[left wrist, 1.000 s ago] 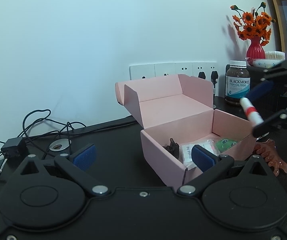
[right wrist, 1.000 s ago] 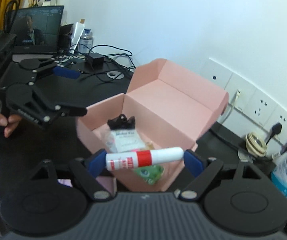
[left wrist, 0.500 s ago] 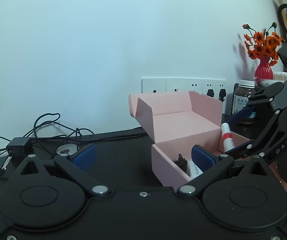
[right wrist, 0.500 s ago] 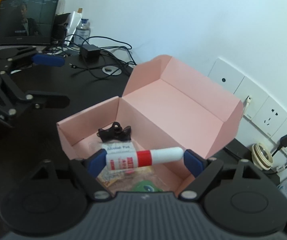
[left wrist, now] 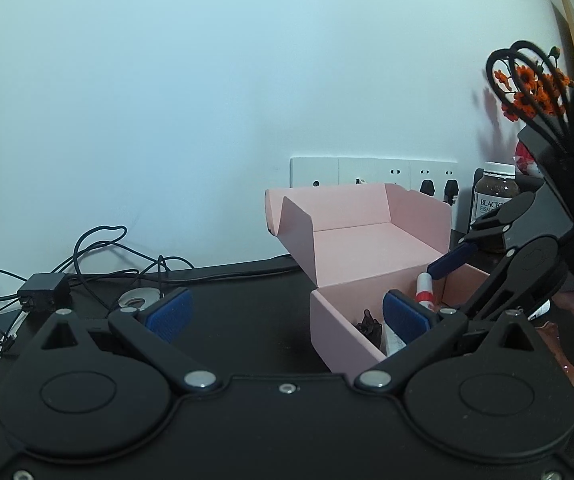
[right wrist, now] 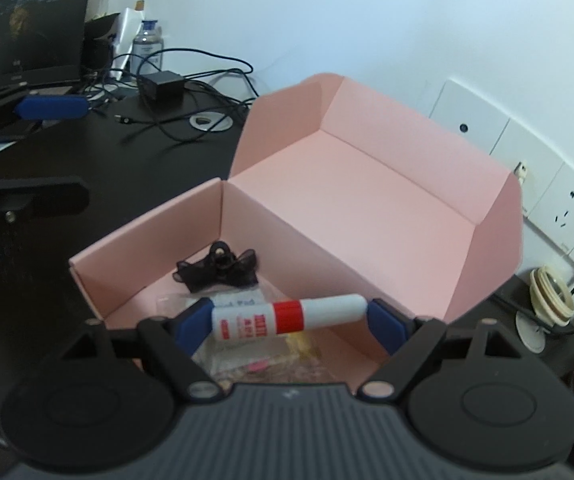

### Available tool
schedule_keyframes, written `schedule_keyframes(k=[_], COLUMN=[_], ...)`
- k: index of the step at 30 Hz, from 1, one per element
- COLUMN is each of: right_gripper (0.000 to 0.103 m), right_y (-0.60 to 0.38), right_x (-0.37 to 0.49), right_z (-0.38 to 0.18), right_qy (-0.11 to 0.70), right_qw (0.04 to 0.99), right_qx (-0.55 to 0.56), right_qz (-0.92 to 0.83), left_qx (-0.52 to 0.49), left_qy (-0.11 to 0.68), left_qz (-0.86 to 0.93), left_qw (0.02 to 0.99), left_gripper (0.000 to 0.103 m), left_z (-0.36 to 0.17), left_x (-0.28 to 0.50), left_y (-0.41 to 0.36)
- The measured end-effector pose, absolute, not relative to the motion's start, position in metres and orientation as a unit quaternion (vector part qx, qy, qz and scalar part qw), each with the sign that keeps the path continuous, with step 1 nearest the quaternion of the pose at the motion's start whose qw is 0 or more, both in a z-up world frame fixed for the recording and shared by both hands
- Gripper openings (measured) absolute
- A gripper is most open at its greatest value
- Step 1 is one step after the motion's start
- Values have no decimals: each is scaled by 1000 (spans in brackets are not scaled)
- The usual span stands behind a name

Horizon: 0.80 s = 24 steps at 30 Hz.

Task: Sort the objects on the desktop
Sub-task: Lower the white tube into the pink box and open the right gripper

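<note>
An open pink cardboard box point(right wrist: 367, 184) stands on the dark desk with its lid folded back. Inside lie a black bow clip point(right wrist: 219, 268), a white pad packet point(right wrist: 239, 305) and other small packets. My right gripper point(right wrist: 289, 322) hangs just over the box's near end, shut on a white tube with a red band point(right wrist: 311, 312), pinched end to end and lying crosswise. In the left wrist view the tube point(left wrist: 424, 294) dips below the box rim point(left wrist: 351, 284). My left gripper point(left wrist: 287, 314) is open with nothing in it, left of the box.
Cables and a black adapter point(left wrist: 43, 292) lie at the back left, with a laptop point(right wrist: 31, 40) beyond. Wall sockets point(left wrist: 371, 170), a fish oil bottle point(left wrist: 495, 208) and orange flowers point(left wrist: 535, 88) stand behind the box. An amber hair claw point(left wrist: 559, 344) lies to its right.
My right gripper has carried the tube from beside the box to over its inside and lower. The left gripper stays open, and its view has swung slightly left.
</note>
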State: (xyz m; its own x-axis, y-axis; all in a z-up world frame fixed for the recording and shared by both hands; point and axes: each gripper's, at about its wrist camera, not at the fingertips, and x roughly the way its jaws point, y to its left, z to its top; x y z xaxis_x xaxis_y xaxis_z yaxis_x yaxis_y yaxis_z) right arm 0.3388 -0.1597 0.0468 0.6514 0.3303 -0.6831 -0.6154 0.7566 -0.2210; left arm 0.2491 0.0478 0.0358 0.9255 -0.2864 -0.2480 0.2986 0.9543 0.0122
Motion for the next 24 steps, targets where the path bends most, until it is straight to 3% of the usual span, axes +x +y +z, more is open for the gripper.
schedule_keyframes(k=[24], right_gripper=[84], right_y=[-162], right_x=[363], right_z=[36], right_qy=[379], right_qw=[869], right_qx=[-156], right_qz=[277], left_qx=[10], left_qy=[122], left_qz=[-133], left_qw=[984], left_gripper=[103], left_z=[38], left_x=[251], left_y=[56])
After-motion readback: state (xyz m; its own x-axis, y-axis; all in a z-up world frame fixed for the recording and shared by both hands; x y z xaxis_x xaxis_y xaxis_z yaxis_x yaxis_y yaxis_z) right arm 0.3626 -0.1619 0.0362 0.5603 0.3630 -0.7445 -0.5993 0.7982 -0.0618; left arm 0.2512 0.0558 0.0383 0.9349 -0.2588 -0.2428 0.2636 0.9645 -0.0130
